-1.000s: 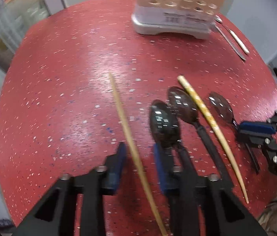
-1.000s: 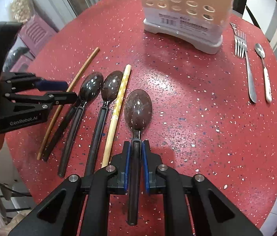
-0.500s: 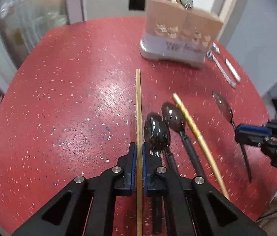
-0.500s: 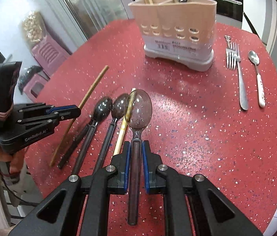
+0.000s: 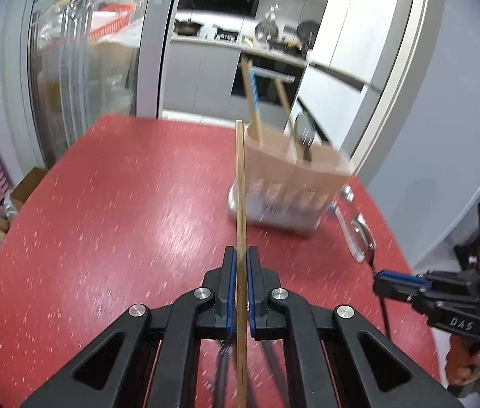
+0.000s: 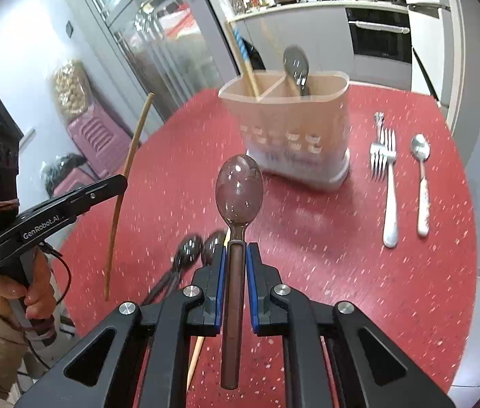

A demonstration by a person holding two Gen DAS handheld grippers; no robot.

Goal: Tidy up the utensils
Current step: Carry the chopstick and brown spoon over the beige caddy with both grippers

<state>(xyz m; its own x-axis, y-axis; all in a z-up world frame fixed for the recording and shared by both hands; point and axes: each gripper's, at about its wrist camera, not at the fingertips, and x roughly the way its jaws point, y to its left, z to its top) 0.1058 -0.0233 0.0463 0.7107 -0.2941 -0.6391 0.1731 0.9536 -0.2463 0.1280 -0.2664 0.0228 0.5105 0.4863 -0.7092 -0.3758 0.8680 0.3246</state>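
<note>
My left gripper (image 5: 240,255) is shut on a long wooden chopstick (image 5: 240,190) and holds it lifted above the red table (image 5: 110,210); it also shows in the right wrist view (image 6: 127,173). My right gripper (image 6: 236,250) is shut on the handle of a dark brown spoon (image 6: 238,188), raised off the table. The beige utensil holder (image 6: 287,129) stands at the back with chopsticks and a dark spoon in it; it also shows in the left wrist view (image 5: 291,183). Two dark spoons (image 6: 199,251) and a light chopstick (image 6: 195,357) lie on the table below my right gripper.
A white-handled fork (image 6: 387,183) and a small white-handled spoon (image 6: 421,183) lie on the table right of the holder. Pink stools (image 6: 97,136) stand beyond the table's left edge. Kitchen cabinets and a glass door are behind the table.
Both grippers have risen and tilted up with their utensils. The chopstick and the brown spoon now sit well above the table, nearer the holder.
</note>
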